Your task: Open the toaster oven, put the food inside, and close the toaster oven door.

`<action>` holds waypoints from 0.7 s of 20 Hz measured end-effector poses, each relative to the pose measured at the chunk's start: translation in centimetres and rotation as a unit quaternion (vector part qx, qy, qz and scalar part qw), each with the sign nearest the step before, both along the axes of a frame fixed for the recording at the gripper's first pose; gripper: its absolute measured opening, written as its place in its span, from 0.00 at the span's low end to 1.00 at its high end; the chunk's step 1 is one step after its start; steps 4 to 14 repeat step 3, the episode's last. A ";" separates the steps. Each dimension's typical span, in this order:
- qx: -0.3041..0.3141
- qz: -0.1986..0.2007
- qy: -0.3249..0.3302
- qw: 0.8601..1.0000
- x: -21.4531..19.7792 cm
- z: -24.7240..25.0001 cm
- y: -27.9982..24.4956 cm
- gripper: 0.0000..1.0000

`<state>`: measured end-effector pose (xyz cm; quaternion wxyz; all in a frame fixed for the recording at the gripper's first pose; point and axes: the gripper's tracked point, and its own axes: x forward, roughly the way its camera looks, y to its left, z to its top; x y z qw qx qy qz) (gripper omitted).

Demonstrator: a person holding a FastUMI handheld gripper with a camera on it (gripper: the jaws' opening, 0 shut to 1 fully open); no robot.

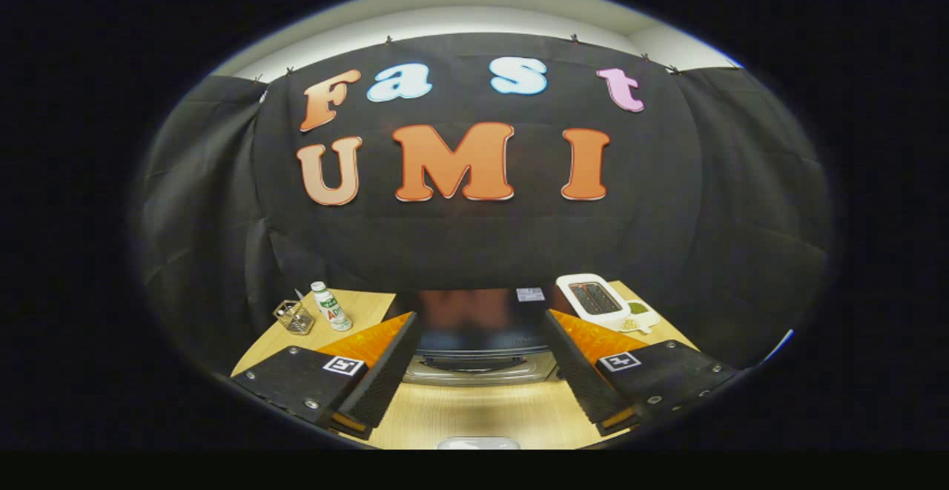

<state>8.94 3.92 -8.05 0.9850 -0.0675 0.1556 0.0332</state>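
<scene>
The gripper (478,371) hovers over the light wooden table (474,412), its fingers spread wide and holding nothing. The glossy black toaster oven (478,327) with a silver base sits just ahead, between them, door closed. Left of the oven stand a small white bottle (331,306) and a clear glass cup (293,316); right of it lies a white slot toaster (593,299).

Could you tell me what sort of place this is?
Probably a staged kitchen counter in a recording booth: a toaster oven sits on a wooden table with a small bottle, backed by black cloth. The gripper has its jaws open, holding nothing.
</scene>
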 end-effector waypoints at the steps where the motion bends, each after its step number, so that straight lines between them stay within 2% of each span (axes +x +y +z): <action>1: -0.001 0.000 -0.006 1.000 -0.3 1.2 -0.1 0.99; 3: 0.000 0.000 -0.014 1.000 -0.9 2.7 -0.2 0.99; 14: 0.000 0.000 -0.014 1.000 -0.9 2.7 -0.2 0.99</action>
